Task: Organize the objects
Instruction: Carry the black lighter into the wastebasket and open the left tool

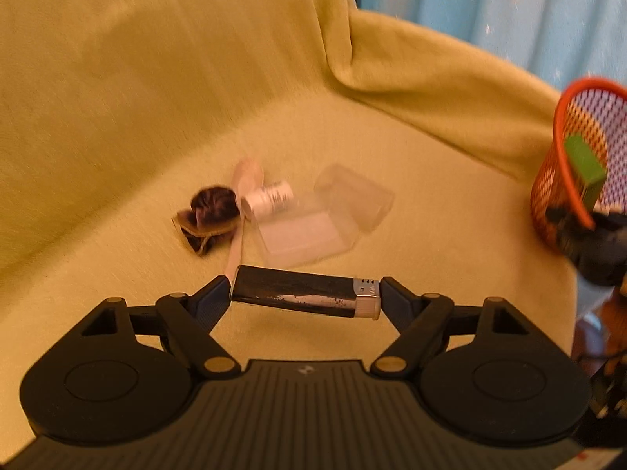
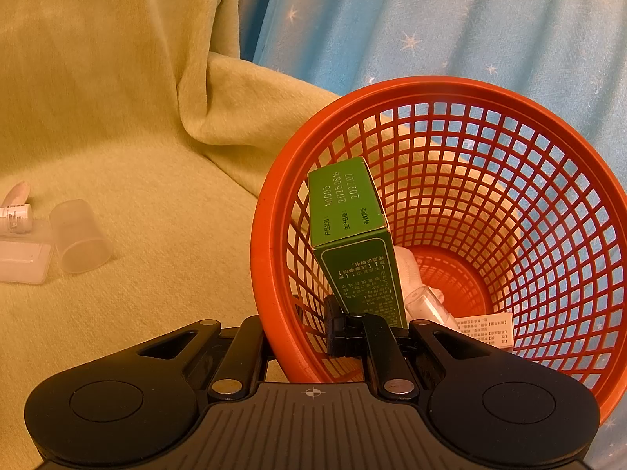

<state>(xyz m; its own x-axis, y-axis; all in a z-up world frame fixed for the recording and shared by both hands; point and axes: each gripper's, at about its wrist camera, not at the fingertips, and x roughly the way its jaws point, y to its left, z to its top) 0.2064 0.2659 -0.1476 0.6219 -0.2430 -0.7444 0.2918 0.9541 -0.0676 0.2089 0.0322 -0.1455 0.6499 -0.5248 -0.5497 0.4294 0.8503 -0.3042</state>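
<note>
My left gripper (image 1: 305, 300) is shut on a black lighter (image 1: 282, 290) with a silver top. It grips the lighter end to end and holds it crosswise above the yellow-green blanket (image 1: 117, 117). An orange mesh basket (image 2: 431, 83) stands at the right and also shows at the edge of the left wrist view (image 1: 564, 125). A green box (image 2: 352, 235) leans inside it, over a small clear bottle (image 2: 425, 301) and a printed paper (image 2: 486, 329). My right gripper (image 2: 309, 338) is shut on the basket's near rim, one finger inside and one outside.
Past the lighter, on the blanket, lie a dark scrunchie (image 1: 213, 205), a white spoon-like stick (image 1: 245, 180), a small white bottle (image 1: 270, 197), a flat clear box (image 1: 305, 235) and a clear cup (image 1: 354, 196). A blue starred curtain (image 2: 431, 19) hangs behind. The blanket folds upward at the back.
</note>
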